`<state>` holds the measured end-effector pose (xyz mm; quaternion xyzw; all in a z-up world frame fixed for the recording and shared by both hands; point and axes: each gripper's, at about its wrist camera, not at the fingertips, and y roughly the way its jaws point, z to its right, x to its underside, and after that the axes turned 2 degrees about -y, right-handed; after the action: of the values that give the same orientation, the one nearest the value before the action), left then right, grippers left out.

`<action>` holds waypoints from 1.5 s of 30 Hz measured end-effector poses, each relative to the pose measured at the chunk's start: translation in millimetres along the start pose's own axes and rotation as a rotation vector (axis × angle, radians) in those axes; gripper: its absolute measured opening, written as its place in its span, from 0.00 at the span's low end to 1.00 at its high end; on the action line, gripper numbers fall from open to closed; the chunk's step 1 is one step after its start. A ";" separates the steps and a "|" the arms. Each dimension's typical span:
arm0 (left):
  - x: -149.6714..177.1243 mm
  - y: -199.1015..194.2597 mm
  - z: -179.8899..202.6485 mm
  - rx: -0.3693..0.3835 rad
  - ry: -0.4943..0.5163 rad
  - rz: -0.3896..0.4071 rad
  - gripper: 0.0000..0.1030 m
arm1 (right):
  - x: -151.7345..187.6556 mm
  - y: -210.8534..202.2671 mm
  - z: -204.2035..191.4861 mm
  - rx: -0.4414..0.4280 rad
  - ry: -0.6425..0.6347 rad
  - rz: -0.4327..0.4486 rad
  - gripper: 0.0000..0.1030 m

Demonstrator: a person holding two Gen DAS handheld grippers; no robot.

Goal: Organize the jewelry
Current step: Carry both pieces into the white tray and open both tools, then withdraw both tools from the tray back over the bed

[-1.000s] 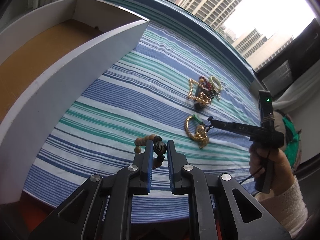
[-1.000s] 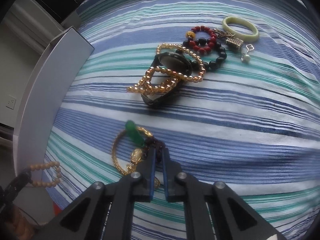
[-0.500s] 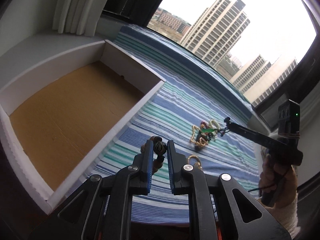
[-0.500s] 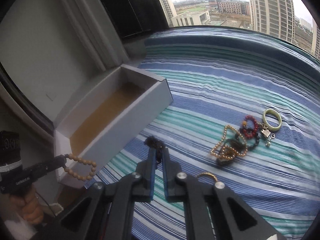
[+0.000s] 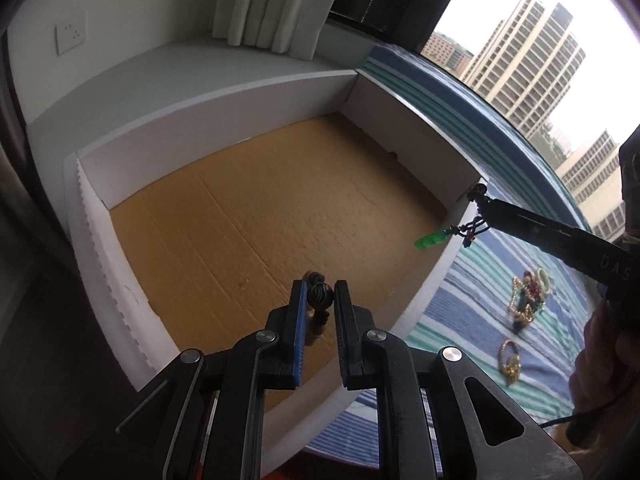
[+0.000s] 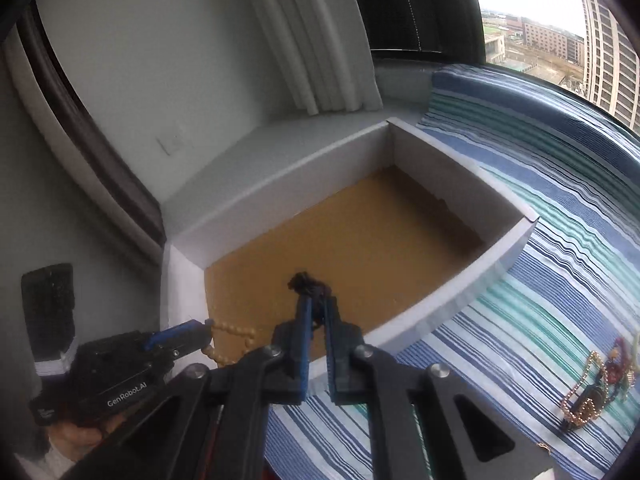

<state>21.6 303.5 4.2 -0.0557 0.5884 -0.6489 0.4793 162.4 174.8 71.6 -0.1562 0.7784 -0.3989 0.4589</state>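
My left gripper (image 5: 319,294) is shut on a wooden bead bracelet; its dark ribbed bead (image 5: 319,295) sits between the pads, over the brown floor of a white cardboard box (image 5: 224,216). The light beads (image 6: 236,338) hang from that gripper's tip (image 6: 206,330) in the right wrist view. My right gripper (image 6: 316,308) is shut on a dark knotted cord (image 6: 306,284) above the same box (image 6: 460,292). In the left wrist view the cord's green pendant (image 5: 432,239) dangles from the right gripper's tip (image 5: 482,200) at the box's right wall.
A pile of bead bracelets and a bangle (image 5: 526,300) and a gold chain (image 5: 508,360) lie on the striped cloth (image 5: 460,320) right of the box; the pile (image 6: 596,384) shows at right. Wall, curtain (image 5: 268,4) and window stand behind. A hand (image 5: 600,364) grips the right tool.
Both grippers lifted off the striped cloth with their pieces and swung left over the open box. The jewelry pile now lies far to the right.
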 end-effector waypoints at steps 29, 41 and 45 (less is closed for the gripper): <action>21.0 18.1 7.7 -0.416 0.212 0.199 0.82 | 185.5 -75.7 36.2 0.309 0.097 0.070 0.48; 34.2 21.7 15.7 -0.440 0.236 0.216 0.84 | 277.8 -132.9 86.3 0.487 0.286 0.103 0.49; 40.8 17.7 17.5 -0.435 0.242 0.208 0.84 | 284.5 -140.3 89.2 0.497 0.306 0.118 0.49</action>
<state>20.8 265.7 -25.1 -0.0184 0.7695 -0.4564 0.4464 69.1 -129.9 -12.2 0.0683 0.7248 -0.5688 0.3827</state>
